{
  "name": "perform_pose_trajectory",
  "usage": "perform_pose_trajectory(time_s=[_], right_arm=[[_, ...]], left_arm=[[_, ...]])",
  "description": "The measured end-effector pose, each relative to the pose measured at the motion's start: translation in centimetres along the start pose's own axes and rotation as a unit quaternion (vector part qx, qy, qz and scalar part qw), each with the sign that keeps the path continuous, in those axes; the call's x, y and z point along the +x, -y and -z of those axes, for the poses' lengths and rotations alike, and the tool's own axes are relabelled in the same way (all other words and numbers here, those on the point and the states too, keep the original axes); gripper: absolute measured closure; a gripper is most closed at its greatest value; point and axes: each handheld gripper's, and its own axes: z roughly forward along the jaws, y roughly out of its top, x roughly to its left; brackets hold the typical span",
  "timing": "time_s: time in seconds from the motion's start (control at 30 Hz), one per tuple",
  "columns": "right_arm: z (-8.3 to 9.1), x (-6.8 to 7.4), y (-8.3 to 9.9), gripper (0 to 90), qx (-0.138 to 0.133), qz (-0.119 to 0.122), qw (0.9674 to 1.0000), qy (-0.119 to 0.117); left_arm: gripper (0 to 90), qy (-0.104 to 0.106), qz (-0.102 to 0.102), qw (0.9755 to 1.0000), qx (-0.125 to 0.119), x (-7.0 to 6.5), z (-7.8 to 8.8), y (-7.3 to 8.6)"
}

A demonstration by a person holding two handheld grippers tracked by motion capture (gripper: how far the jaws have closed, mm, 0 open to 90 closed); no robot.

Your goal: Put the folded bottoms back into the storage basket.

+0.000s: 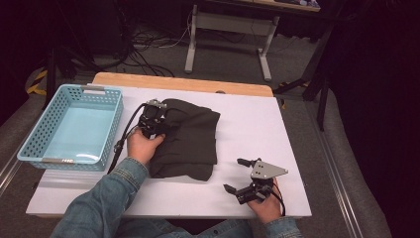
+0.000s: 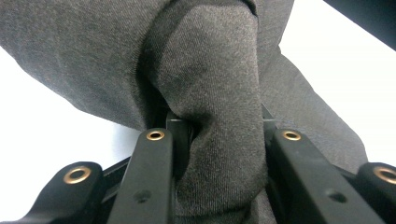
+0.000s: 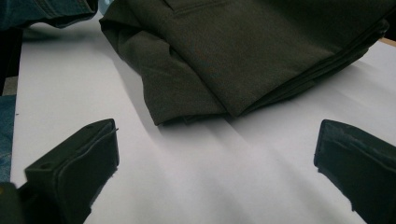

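A folded dark grey garment (image 1: 190,139) lies in the middle of the white table top (image 1: 247,119). My left gripper (image 1: 153,121) rests at the garment's left edge, shut on a bunched fold of the cloth (image 2: 219,116) that fills the gap between its jaws. My right gripper (image 1: 235,174) hovers near the table's front right, a short way to the right of the garment, jaws wide open with nothing between them. In the right gripper view the folded garment (image 3: 243,51) lies just ahead of the spread fingertips (image 3: 79,158).
A light blue plastic basket (image 1: 74,126) stands at the table's left side, next to the garment. A wooden strip (image 1: 183,82) edges the far side of the table. Beyond it are a desk frame (image 1: 228,34) and cables on the floor.
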Motion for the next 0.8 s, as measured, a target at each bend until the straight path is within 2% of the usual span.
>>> perform_pose_trajectory(time_s=[0.2, 0.57, 0.8], right_arm=[[0.0, 0.0, 0.0, 0.5, 0.0, 0.0, 1.0, 0.001], [0.0, 0.0, 0.0, 0.5, 0.001, 0.001, 1.0, 0.002], [0.0, 0.0, 0.0, 0.5, 0.002, 0.001, 1.0, 0.003]], left_arm=[[71.3, 0.0, -0.015, 0.9998, -0.009, -0.8, 1.1, -0.8], [71.7, 0.001, -0.023, 0.9995, -0.022, -1.5, 2.8, -1.6], [71.9, -0.007, -0.03, 0.9991, -0.03, -1.8, 4.0, -2.3]])
